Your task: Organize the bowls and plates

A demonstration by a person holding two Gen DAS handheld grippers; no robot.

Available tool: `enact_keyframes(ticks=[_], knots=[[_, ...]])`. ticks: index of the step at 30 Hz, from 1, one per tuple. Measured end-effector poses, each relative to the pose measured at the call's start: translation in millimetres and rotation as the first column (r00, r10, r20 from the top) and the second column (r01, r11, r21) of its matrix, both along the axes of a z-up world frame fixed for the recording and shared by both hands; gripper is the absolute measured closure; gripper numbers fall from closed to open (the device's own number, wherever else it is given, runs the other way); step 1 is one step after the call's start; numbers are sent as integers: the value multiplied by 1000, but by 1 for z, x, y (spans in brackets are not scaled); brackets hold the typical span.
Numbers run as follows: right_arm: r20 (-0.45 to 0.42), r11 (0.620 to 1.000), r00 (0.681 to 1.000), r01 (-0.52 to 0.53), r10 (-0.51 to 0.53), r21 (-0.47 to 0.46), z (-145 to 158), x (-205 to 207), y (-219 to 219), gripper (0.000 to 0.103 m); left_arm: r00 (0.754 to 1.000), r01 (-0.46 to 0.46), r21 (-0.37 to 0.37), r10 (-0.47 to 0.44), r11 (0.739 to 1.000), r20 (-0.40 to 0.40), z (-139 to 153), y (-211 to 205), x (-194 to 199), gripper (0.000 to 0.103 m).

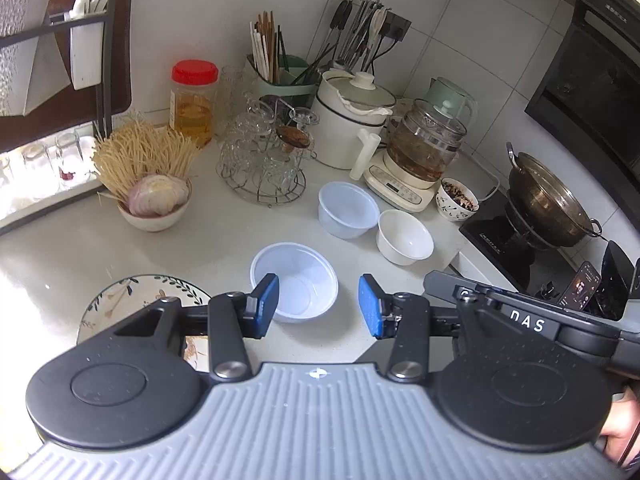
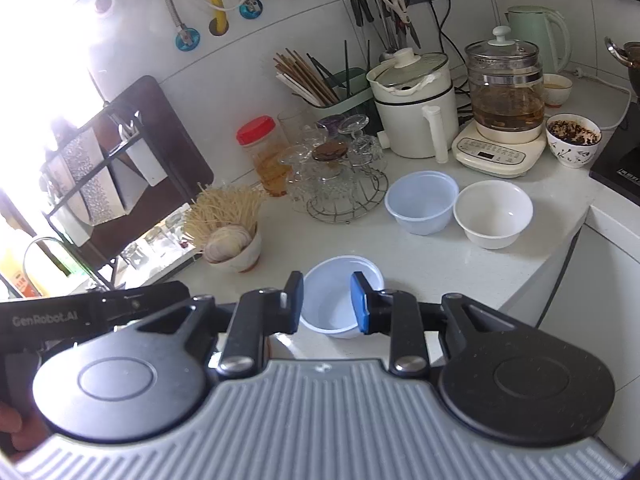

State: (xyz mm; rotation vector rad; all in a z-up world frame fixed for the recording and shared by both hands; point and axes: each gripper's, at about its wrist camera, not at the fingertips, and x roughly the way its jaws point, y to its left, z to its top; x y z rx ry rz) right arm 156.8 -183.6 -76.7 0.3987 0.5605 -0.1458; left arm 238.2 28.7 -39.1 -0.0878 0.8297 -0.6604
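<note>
So I've got both grippers over the white desk (image 1: 60,248). My left gripper (image 1: 318,306) is spread wide, hovering above the clear plastic bowl (image 1: 294,280), with the leaf-patterned plate (image 1: 120,300) off to its left. My right gripper (image 2: 326,304) has its jaws apart too, over that same bowl (image 2: 340,304). Further back, another plastic bowl (image 1: 347,208) and a white ceramic bowl (image 1: 404,236) sit just beside each other.
</note>
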Motion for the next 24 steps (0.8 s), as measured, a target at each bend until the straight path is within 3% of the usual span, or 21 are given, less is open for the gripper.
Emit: enact_keyframes(ticks=[10, 24], knots=[[3, 999, 999, 43, -44, 19, -9, 15, -31, 73, 999, -8, 17, 9, 1000, -38, -15, -25, 19, 53], [-35, 999, 999, 39, -38, 34, -19, 86, -114, 73, 995, -14, 26, 16, 1000, -95, -36, -125, 104, 53]])
